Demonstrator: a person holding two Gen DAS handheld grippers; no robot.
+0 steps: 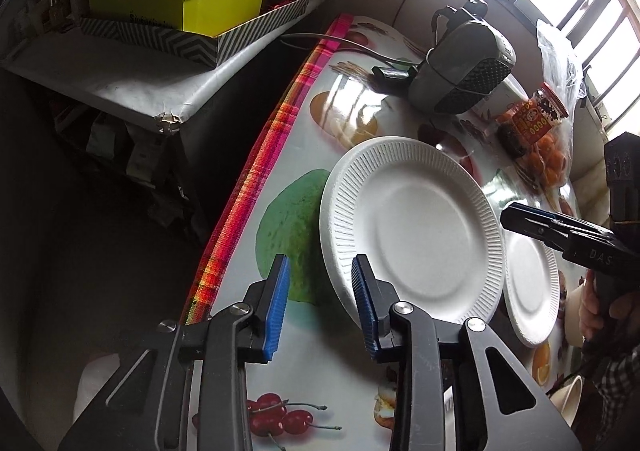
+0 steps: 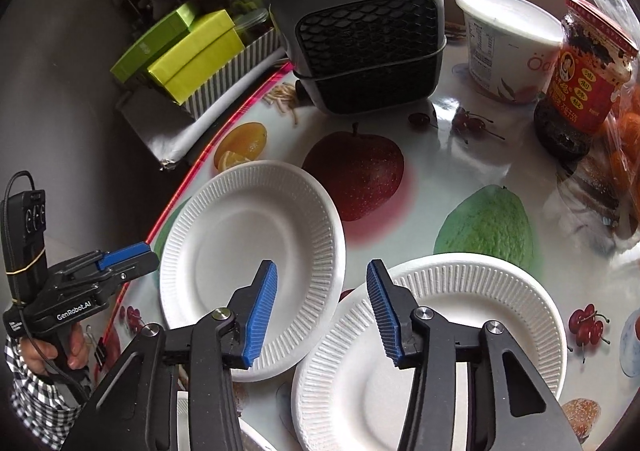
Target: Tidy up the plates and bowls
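two white foam plates on the table (image 2: 460, 155) in front of the heater (image 2: 360, 35): left plate (image 1: 412, 231), right plate (image 2: 432, 347), rims overlapping. left claw (image 1: 320, 311) and right claw (image 2: 320, 315) straddle their plates' near rims, released, gripping nothing. light, flimsy, dent-prone; pinch at ribbed rim.

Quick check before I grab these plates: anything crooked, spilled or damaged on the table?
No spill or damage. The two white plates sit loose rather than stacked, rims close or overlapping. The left plate's edge lies close to the table edge.
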